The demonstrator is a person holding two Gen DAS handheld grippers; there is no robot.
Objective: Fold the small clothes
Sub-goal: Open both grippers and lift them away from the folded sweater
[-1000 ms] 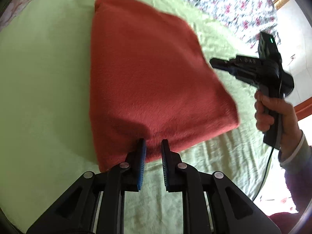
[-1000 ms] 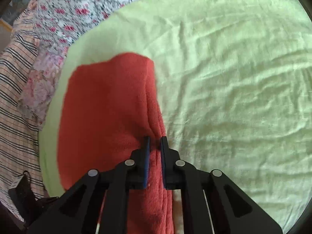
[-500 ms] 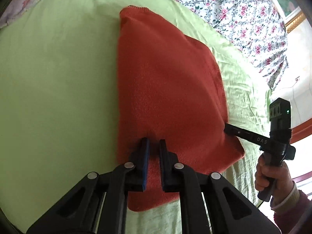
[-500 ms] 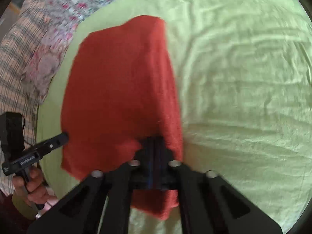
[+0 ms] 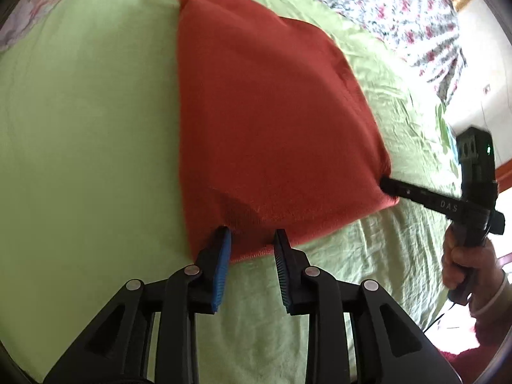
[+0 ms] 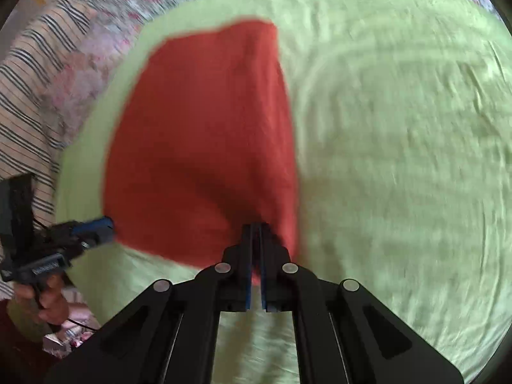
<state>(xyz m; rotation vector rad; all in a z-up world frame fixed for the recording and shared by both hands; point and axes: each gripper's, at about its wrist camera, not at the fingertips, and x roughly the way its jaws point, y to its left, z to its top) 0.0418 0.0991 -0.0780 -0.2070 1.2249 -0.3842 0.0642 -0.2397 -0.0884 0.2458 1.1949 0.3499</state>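
Note:
A folded red knitted garment point(image 5: 265, 121) lies on a light green sheet point(image 5: 80, 128). My left gripper point(image 5: 252, 236) is open, its jaws astride the garment's near corner edge. My right gripper point(image 6: 256, 227) is shut on the garment's point(image 6: 198, 140) other near corner. In the left wrist view the right gripper point(image 5: 387, 185) touches the garment's right corner. In the right wrist view the left gripper point(image 6: 105, 227) sits at the garment's left corner.
A floral bedspread point(image 5: 384, 6) lies beyond the green sheet point(image 6: 400, 160). A striped cloth point(image 6: 28, 96) lies at the far left in the right wrist view. The person's hand point(image 5: 464, 265) holds the right gripper's handle.
My left gripper has opened and let go of the garment's corner. The right gripper stays shut on its corner, and the garment has settled flat on the sheet.

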